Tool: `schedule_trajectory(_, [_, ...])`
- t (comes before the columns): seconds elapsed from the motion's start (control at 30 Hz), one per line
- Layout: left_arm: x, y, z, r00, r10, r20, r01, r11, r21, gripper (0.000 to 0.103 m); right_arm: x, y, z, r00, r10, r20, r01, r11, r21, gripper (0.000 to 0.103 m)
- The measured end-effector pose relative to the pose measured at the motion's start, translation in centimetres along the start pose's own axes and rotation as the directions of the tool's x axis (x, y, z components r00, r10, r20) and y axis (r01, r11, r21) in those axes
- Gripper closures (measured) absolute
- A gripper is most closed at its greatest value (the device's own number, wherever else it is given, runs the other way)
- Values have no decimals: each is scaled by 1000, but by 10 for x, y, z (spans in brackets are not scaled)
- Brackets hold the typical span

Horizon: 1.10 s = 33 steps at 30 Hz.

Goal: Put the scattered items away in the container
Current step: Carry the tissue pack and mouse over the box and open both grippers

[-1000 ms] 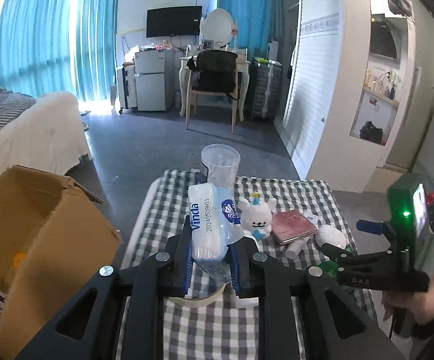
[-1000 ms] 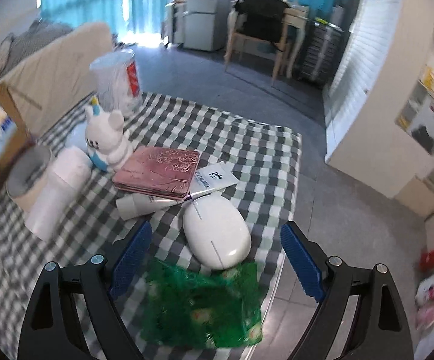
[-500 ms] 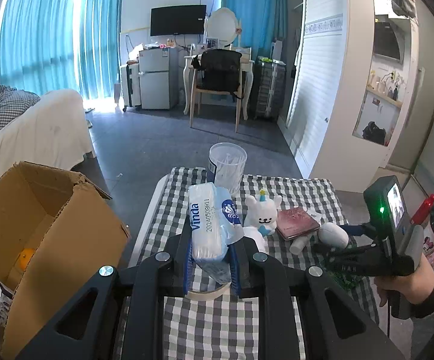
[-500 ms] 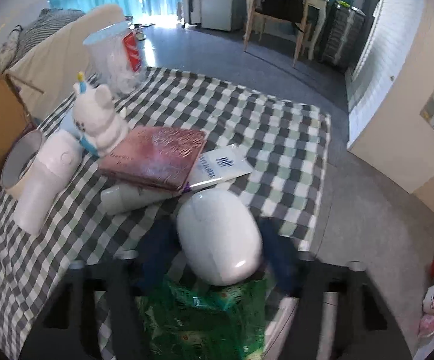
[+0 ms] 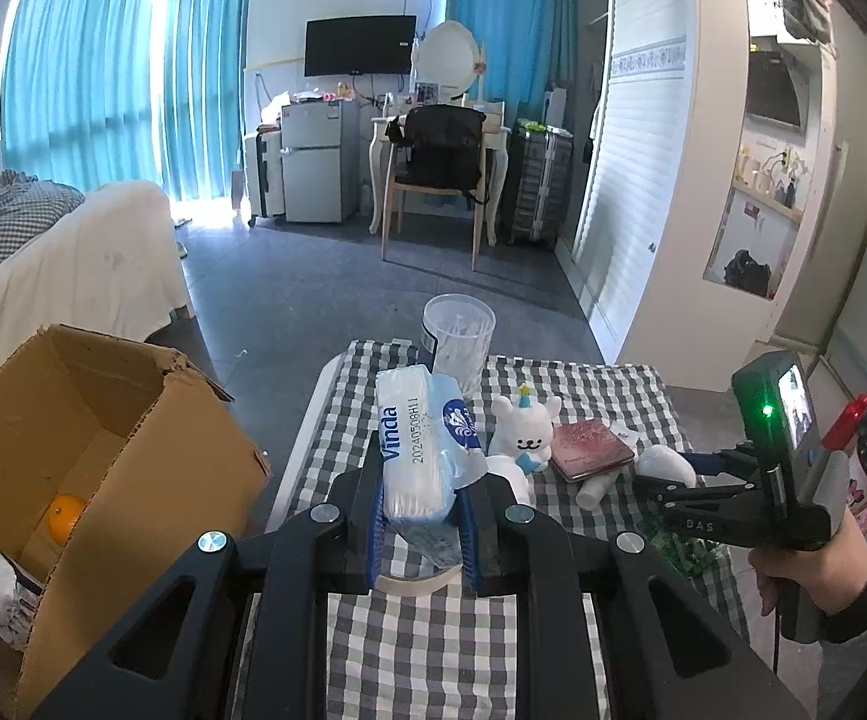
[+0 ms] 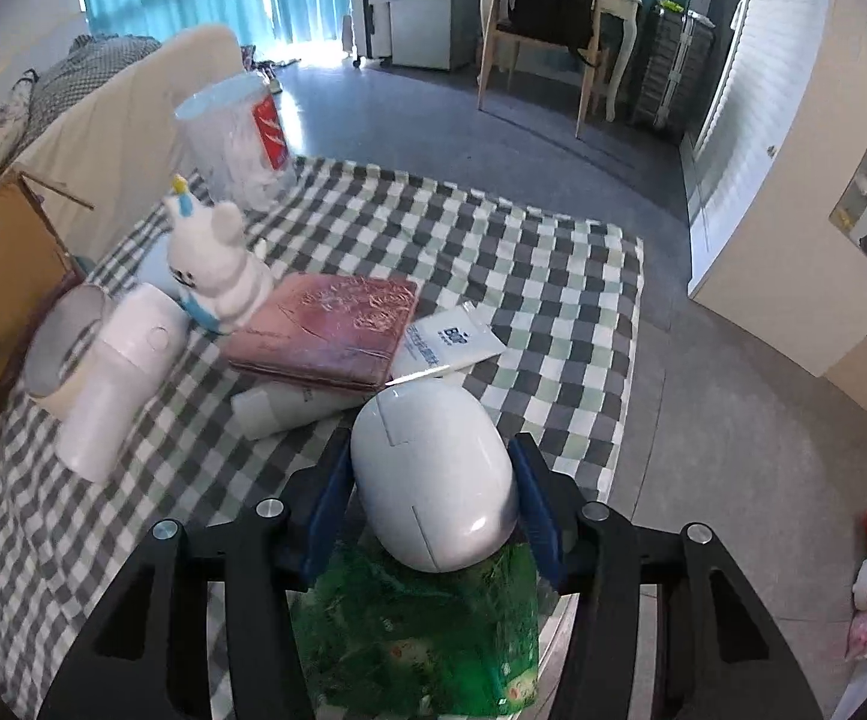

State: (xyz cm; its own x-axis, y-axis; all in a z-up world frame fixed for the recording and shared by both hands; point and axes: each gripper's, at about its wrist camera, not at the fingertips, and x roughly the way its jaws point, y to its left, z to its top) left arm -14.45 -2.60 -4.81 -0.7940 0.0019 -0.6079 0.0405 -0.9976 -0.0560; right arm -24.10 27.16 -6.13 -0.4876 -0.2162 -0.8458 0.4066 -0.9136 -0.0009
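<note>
My left gripper (image 5: 422,498) is shut on a blue-and-white Vinda tissue pack (image 5: 421,450) and holds it above the checkered table, to the right of the open cardboard box (image 5: 91,468). An orange (image 5: 64,513) and a white packet lie inside the box. My right gripper (image 6: 433,492) is shut on a white egg-shaped object (image 6: 433,474), which sits at the table's near right edge against a green packet (image 6: 415,624). It also shows in the left wrist view (image 5: 664,462).
On the checkered table (image 6: 493,252) lie a white bear toy (image 6: 217,264), a pink wallet (image 6: 331,330), a white tube (image 6: 289,405), a white sachet (image 6: 451,339), a tape roll (image 6: 64,348), a white bottle (image 6: 115,384) and a clear cotton-swab jar (image 6: 235,138).
My right gripper moved forward and closed its jaws on the white egg-shaped object. My left gripper rose and pulled back with the tissue pack, bringing more of the box into view.
</note>
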Motion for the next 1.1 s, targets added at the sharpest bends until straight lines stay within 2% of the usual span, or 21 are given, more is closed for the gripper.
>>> schedule_trajectory(0.2, [-14, 7, 0, 1000, -1, 15, 1, 1000, -14, 83, -32, 27, -1, 998, 15, 59, -14, 1000, -24, 51])
schedule_trajectory(0.43, [-49, 31, 3, 998, 23, 52, -21, 999, -44, 83, -76, 68, 8, 992, 38, 121, -29, 997, -75, 51])
schedule_trajectory(0.73, [-100, 90, 2, 992, 68, 109, -56, 992, -109, 83, -136, 147, 25, 973, 101, 207, -70, 986, -154, 51])
schedule_trajectory(0.97, [-140, 144, -4, 981, 141, 133, -121, 981, -152, 83, -160, 210, 35, 956, 163, 243, -113, 972, -206, 51])
schedule_trajectory(1.1, [-151, 174, -10, 977, 177, 114, -156, 972, -173, 83, -163, 247, 41, 948, 202, 246, -147, 963, -224, 51])
